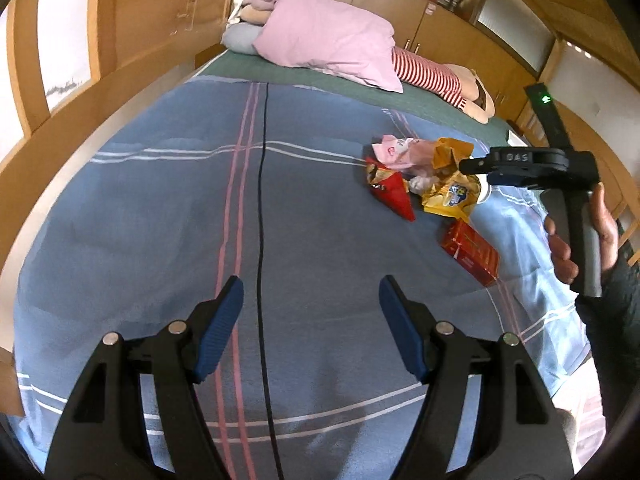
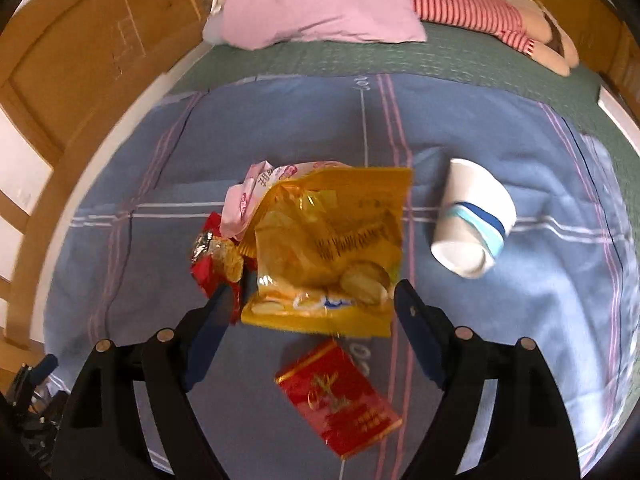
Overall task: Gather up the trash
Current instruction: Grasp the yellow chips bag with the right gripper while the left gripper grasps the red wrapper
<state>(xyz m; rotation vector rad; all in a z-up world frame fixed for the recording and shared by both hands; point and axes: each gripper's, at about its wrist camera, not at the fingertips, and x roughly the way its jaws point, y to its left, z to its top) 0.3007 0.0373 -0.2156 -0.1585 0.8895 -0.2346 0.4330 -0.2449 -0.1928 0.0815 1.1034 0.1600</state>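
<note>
A pile of trash lies on the blue checked blanket [image 2: 160,152]: a yellow snack bag [image 2: 328,248], a pink wrapper [image 2: 248,196], a crumpled red chip bag [image 2: 208,264], a flat red packet [image 2: 336,396] and a white paper cup [image 2: 472,216] on its side. My right gripper [image 2: 314,296] is open right above the pile, and the yellow bag's lower edge lies between its fingertips without being pressed. In the left wrist view the pile [image 1: 420,184] sits to the right, under the right gripper [image 1: 480,168] held by a hand [image 1: 568,248]. My left gripper [image 1: 311,292] is open over bare blanket.
A pink pillow [image 1: 320,40] and a striped plush doll [image 1: 432,76] lie at the far end of the bed on a green sheet [image 1: 304,76]. A black cable [image 1: 260,240] runs along the blanket. Wooden cabinets [image 1: 140,20] surround the bed.
</note>
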